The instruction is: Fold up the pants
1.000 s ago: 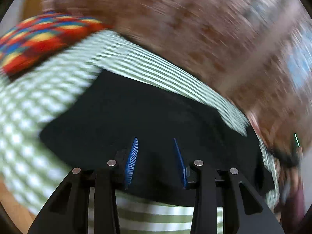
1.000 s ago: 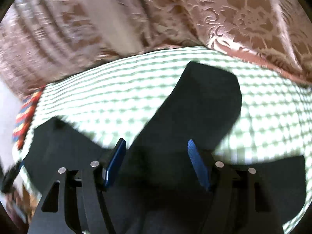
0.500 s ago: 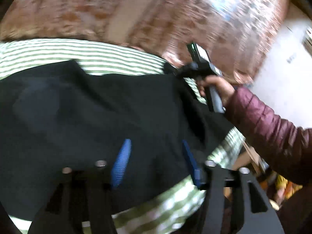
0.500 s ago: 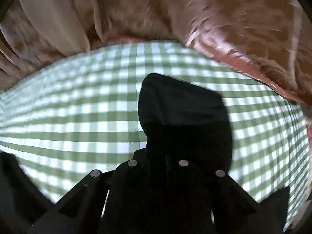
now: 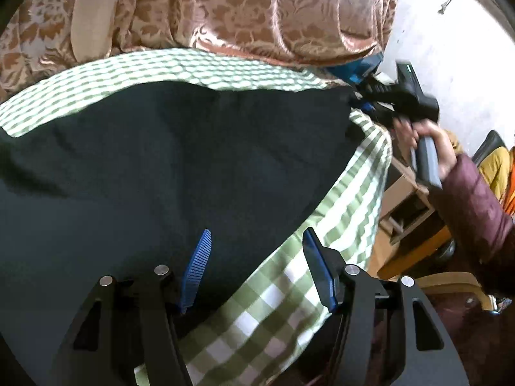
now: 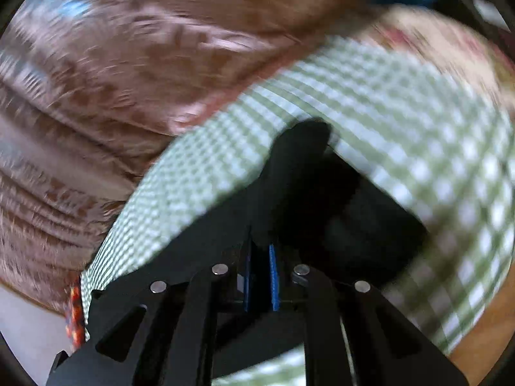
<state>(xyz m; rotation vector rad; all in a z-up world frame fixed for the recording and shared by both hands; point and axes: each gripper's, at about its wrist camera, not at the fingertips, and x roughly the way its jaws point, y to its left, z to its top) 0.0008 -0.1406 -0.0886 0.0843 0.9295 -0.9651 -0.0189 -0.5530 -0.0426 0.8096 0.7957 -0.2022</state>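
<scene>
Hovering over the pants' [image 5: 154, 167] edge, my left gripper [image 5: 257, 267] stands open, gripping nothing. Farther off, my right gripper [image 6: 260, 276] has just clamped shut on the pants' corner. Pants lie spread on the checked cloth [image 5: 289, 289]; curtain [image 5: 257, 16] behind.

Bare checked cloth [image 5: 283, 292] btwn pants' [image 5: 161, 167] right edge and table edge: 1 free strip for a gripper. Far side blocked by curtain [image 5: 257, 16] hanging close behind table. Far right, hand [image 5: 431, 141] w/ right gripper [image 5: 363, 104] fills that corner.
</scene>
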